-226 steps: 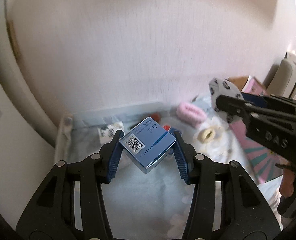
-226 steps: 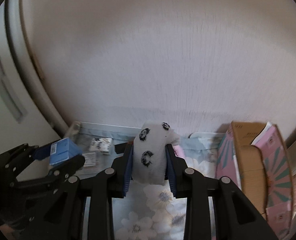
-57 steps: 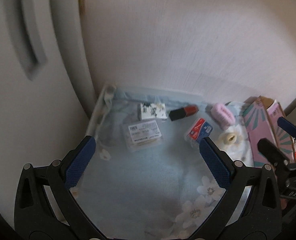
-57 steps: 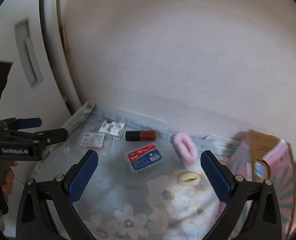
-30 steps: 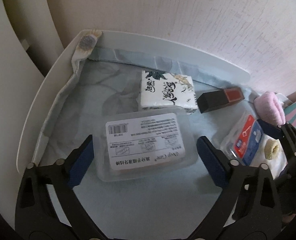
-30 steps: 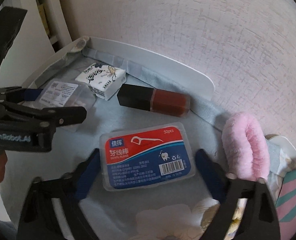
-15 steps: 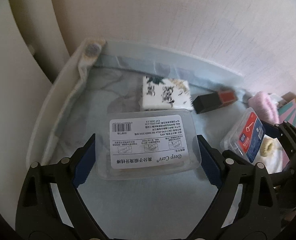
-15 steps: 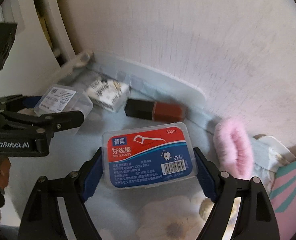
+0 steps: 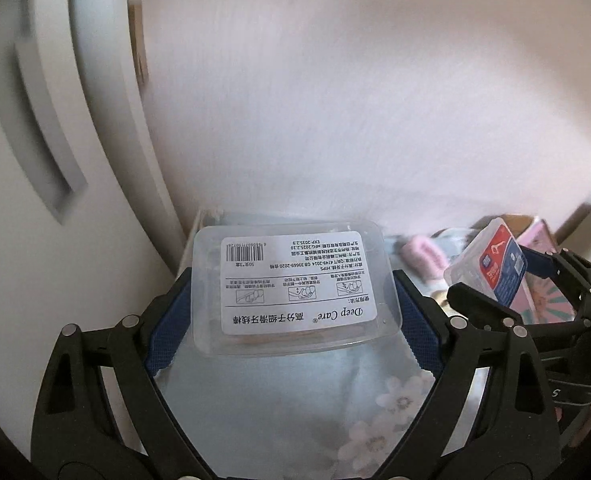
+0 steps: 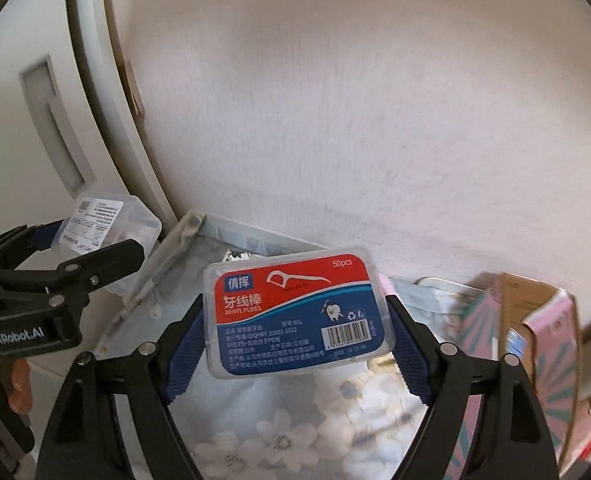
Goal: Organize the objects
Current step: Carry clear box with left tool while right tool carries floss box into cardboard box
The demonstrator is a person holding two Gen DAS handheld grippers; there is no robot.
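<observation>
My left gripper (image 9: 293, 300) is shut on a clear plastic floss box (image 9: 295, 284) with a white label and holds it in the air above the tray. It also shows at the left of the right wrist view (image 10: 103, 220). My right gripper (image 10: 295, 320) is shut on a red and blue dental floss box (image 10: 297, 308), also lifted above the tray. That box shows at the right of the left wrist view (image 9: 491, 264).
A white tray lined with blue floral cloth (image 10: 279, 432) lies below against the wall. A pink hair tie (image 9: 423, 252) rests on it. A pink patterned cardboard box (image 10: 535, 340) stands at the right. A white cabinet door (image 9: 35, 140) is at the left.
Both grippers have risen from the tray with their floss boxes held. The tissue pack and red tube have dropped out of sight below the boxes.
</observation>
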